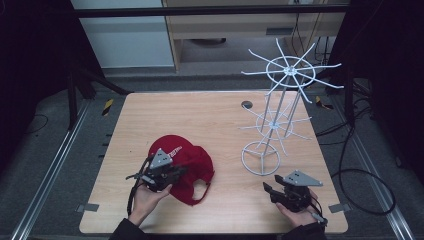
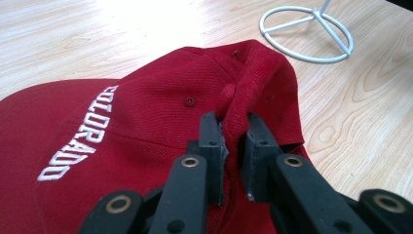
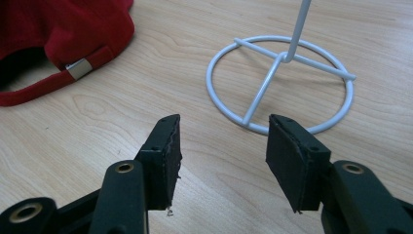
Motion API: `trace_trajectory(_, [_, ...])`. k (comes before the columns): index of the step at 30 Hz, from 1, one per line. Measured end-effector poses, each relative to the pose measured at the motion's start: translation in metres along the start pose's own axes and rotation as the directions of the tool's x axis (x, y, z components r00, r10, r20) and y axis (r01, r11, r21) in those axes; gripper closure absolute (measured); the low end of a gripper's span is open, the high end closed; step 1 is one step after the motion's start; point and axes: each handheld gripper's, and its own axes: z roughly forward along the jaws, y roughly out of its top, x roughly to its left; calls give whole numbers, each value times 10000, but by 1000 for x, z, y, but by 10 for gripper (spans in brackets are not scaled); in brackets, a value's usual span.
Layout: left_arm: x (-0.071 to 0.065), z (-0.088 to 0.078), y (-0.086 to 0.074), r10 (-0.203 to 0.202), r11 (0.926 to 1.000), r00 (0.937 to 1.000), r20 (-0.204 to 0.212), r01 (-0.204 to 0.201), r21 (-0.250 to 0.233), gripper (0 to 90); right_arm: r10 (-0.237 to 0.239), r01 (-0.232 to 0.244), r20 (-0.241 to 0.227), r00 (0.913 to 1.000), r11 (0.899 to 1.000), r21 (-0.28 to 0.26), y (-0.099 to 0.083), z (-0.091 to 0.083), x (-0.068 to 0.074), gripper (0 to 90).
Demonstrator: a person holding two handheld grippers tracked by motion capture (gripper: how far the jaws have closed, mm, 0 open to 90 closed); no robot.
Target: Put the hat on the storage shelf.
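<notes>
The red cap [image 1: 182, 167] lies on the worktop [image 1: 210, 115] toward the person's left, crown up, its brim pointing to the far left and its strap opening facing the near edge. The left gripper [image 2: 233, 130] has its fingers narrowed onto a pinched-up fold of the crown fabric, just beside an eyelet and right of the white COLORADO lettering [image 2: 80, 131]. From that grip the white wire rack [image 1: 280, 107] stands off to the right and farther back, its ring base [image 3: 280, 83] flat on the wood and apart from the cap, its spoked arms spreading out high above. The left hand is plainly the nearer one to the cap; I'd judge any move toward the rack runs rightward and up. The right gripper [image 3: 221, 156] hovers low with its fingers wide and holding nothing, pointed at the near rim of the ring base. There are no containers here
</notes>
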Motion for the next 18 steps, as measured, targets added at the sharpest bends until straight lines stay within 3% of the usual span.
trace_trajectory(4, [2,-5,2,-253,9993,9997,23,254,-268,817,143,-143,19,9999,9998,141,0,1,-2,463])
trace_trajectory(6, [3,-12,4,-588,9960,9983,57,591,-673,820,148,-148,38,9999,9998,110,-1,1,-3,458])
trace_trajectory(9, [3,-19,7,-734,9925,9973,54,736,-974,822,148,-149,91,9998,9998,103,-1,1,-3,444])
trace_trajectory(11, [4,-31,12,-1041,9839,9944,160,1054,-1442,824,108,-109,147,9998,9999,27,-1,2,-4,414])
trace_trajectory(12, [4,-31,12,-1041,9839,9944,160,1054,-1442,824,128,-128,184,9997,9999,14,-1,2,-4,408])
trace_trajectory(15, [4,-44,19,-1266,9723,9916,261,1292,-1946,825,210,-210,223,9995,9998,7,-2,2,-6,391])
trace_trajectory(17, [2,-56,27,-1484,9593,9880,438,1545,-2365,825,265,-265,255,9993,9996,-31,-2,2,-7,382])
trace_trajectory(18, [2,-56,27,-1484,9593,9880,438,1545,-2365,825,265,-265,255,9993,9996,-31,-2,2,-7,382])
